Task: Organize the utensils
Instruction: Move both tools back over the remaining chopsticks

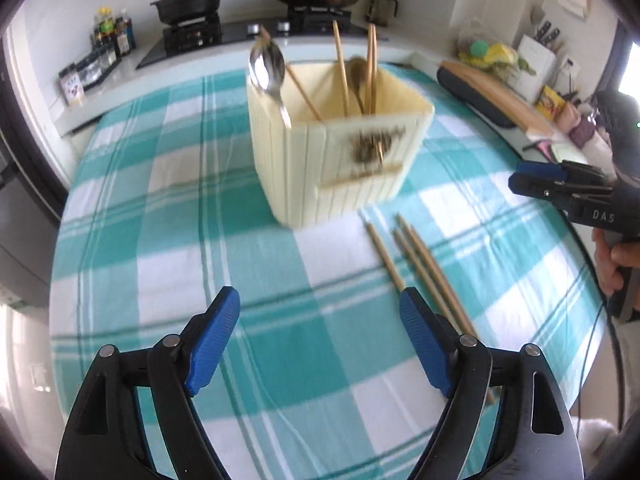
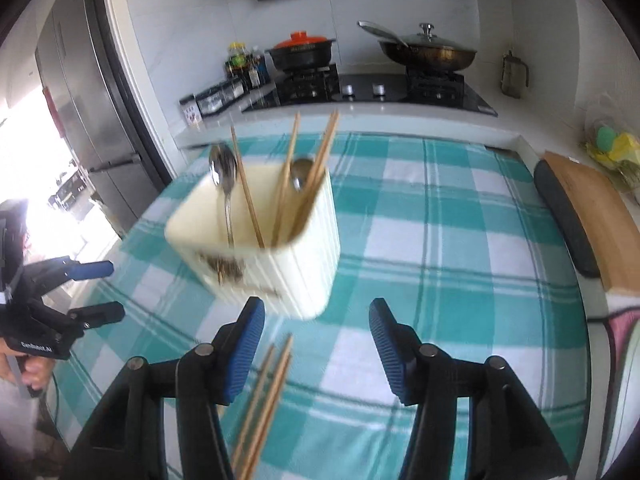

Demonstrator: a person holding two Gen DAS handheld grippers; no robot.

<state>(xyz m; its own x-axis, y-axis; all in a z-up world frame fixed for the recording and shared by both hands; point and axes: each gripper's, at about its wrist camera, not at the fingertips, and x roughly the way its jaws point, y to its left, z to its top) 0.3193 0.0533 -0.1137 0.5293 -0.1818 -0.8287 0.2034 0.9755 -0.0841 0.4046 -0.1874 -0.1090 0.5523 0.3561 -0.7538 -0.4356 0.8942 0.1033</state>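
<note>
So the cream utensil holder sits around the middle of the tabletop, which has a teal-and-white checked cloth over it. The holder's back edge faces the stove counter. Inside it stand a few wooden chopsticks, a metal spoon leaning on its left rim, and a second spoon further back. There's a dark printed label on the holder's front wall, but it's too blurred to read.

Three more loose chopsticks lie on the cloth just in front of the holder, toward the tabletop's right side.

The left gripper has its blue fingers spread wide with nothing between them, and its right finger is just beside the loose chopsticks. The right gripper is also parted, about halfway, empty, with the chopstick tips showing near its left finger. Its body reads "DAS" from the left camera. The left one has white lettering too, unreadable. A hand grips the right handle.
</note>
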